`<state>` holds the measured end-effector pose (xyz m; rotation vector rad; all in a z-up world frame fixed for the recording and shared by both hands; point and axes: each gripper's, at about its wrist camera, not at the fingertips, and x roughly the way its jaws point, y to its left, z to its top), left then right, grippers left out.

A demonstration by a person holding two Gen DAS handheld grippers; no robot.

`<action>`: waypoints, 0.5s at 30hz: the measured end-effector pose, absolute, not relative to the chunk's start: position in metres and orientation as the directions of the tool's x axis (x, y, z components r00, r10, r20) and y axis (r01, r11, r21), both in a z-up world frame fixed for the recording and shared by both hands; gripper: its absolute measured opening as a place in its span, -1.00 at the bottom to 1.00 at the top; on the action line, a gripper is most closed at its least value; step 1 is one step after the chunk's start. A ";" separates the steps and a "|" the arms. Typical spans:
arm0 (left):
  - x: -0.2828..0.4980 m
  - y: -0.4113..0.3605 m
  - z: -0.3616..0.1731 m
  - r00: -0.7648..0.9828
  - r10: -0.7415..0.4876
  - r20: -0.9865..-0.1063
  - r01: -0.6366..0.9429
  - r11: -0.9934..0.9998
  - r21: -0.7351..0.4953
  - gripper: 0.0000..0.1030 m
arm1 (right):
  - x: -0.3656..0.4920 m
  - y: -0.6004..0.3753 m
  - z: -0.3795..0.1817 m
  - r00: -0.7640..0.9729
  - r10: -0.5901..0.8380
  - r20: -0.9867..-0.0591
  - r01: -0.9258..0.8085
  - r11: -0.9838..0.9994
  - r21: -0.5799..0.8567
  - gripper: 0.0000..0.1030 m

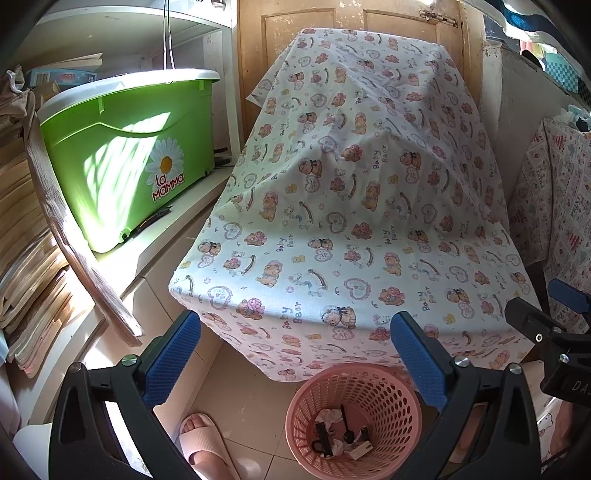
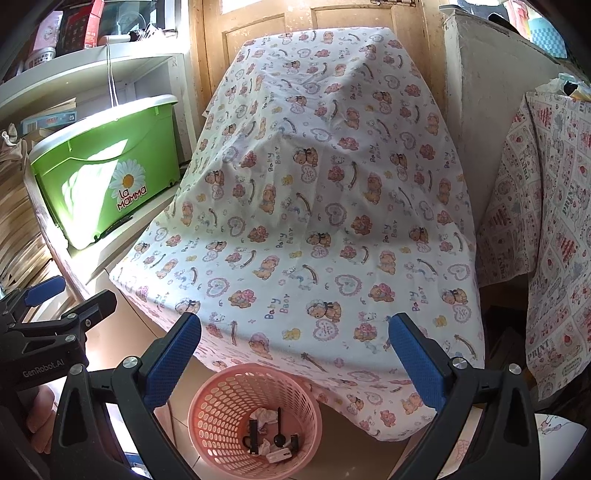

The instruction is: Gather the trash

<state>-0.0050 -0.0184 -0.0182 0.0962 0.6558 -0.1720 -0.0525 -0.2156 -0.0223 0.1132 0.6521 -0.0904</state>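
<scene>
A pink perforated trash basket [image 1: 354, 413] stands on the floor at the near edge of a table draped in a bear-print cloth [image 1: 351, 206]. It holds crumpled white paper, a black spoon and other small scraps [image 1: 343, 435]. My left gripper [image 1: 295, 354] is open and empty, held above the basket and the cloth's front edge. In the right wrist view the basket [image 2: 255, 413] sits low left of centre with the same scraps [image 2: 271, 435] inside. My right gripper [image 2: 295, 354] is open and empty above the bear-print cloth [image 2: 314, 206]. No loose trash shows on the cloth.
A green La Mamma bin [image 1: 125, 155] sits on a white shelf to the left, beside stacked papers [image 1: 26, 236]. A second patterned cloth [image 2: 546, 229] hangs at the right. A wooden door [image 1: 351, 26] stands behind the table. A foot in a pink slipper [image 1: 203, 443] is beside the basket.
</scene>
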 end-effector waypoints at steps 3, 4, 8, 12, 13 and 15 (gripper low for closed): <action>-0.003 -0.018 -0.019 0.780 -0.123 -0.613 0.185 0.982 0.039 0.96 | -0.052 -0.216 -0.023 0.791 -0.048 -0.610 0.120 0.990 0.079 0.99; -0.003 -0.017 -0.019 0.779 -0.123 -0.614 0.185 0.982 0.037 0.96 | -0.052 -0.216 -0.023 0.791 -0.046 -0.610 0.120 0.989 0.081 0.99; 0.000 -0.016 -0.021 0.773 -0.114 -0.624 0.175 0.984 0.037 0.96 | -0.052 -0.216 -0.022 0.791 -0.049 -0.610 0.119 0.990 0.075 0.99; 0.001 -0.015 -0.022 0.772 -0.114 -0.625 0.172 0.984 0.034 0.96 | -0.052 -0.213 -0.023 0.789 -0.051 -0.612 0.118 0.991 0.069 0.99; 0.001 -0.015 -0.022 0.773 -0.112 -0.624 0.172 0.984 0.036 0.96 | -0.052 -0.213 -0.023 0.790 -0.052 -0.611 0.118 0.991 0.068 0.99; 0.001 -0.015 -0.022 0.775 -0.108 -0.623 0.170 0.985 0.040 0.96 | -0.052 -0.212 -0.023 0.791 -0.053 -0.609 0.120 0.990 0.069 0.99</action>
